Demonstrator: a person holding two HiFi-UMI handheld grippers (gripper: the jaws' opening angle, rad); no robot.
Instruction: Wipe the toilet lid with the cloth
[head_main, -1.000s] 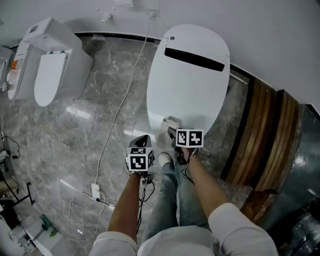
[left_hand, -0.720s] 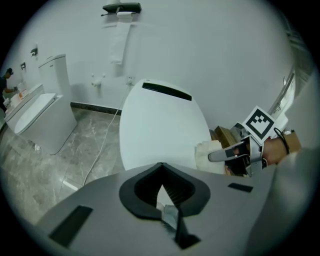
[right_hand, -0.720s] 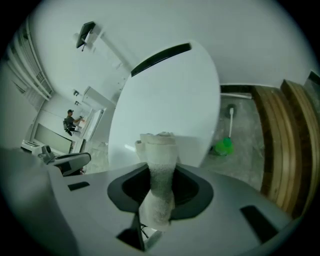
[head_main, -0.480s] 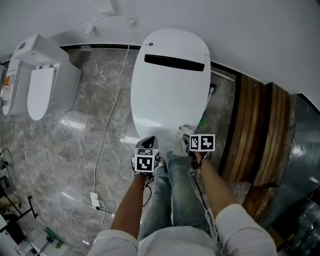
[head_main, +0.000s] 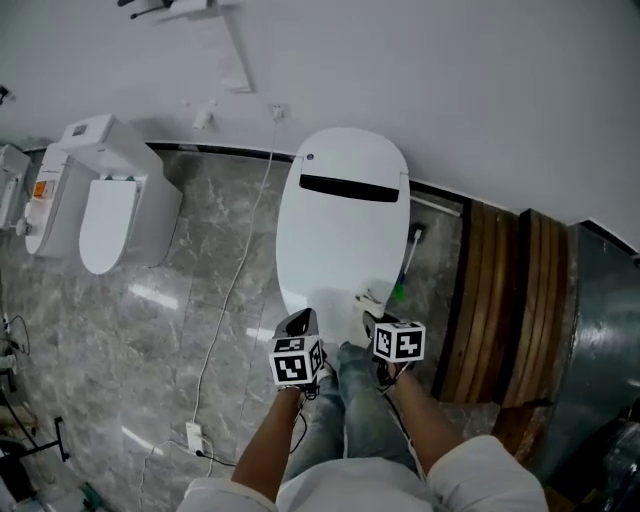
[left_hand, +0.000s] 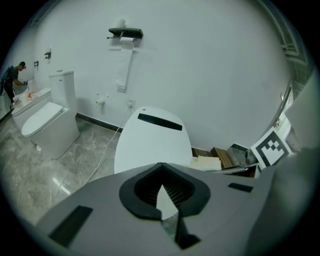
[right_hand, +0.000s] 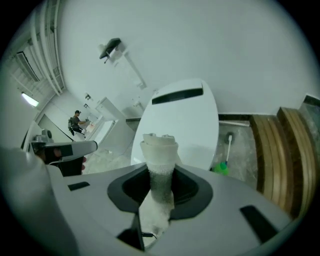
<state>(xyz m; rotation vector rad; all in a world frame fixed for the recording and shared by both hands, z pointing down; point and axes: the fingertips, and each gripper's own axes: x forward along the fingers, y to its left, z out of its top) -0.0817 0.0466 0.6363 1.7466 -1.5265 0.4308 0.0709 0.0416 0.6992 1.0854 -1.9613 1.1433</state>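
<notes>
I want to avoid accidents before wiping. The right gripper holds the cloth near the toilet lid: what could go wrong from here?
1. Only a short rolled end of the cloth sticks out of the right gripper, so the hard jaws might touch the toilet lid when pressed down.
2. A white cable lies on the floor near the person's legs; a step might catch it.

My left gripper (head_main: 299, 322) points forward and down, its jaws pressed together with nothing between them. My right gripper (head_main: 368, 308) tilts down more steeply, jaws clamped on the folded white cloth (right_hand: 159, 150). Both of my forearms reach forward side by side.
</notes>
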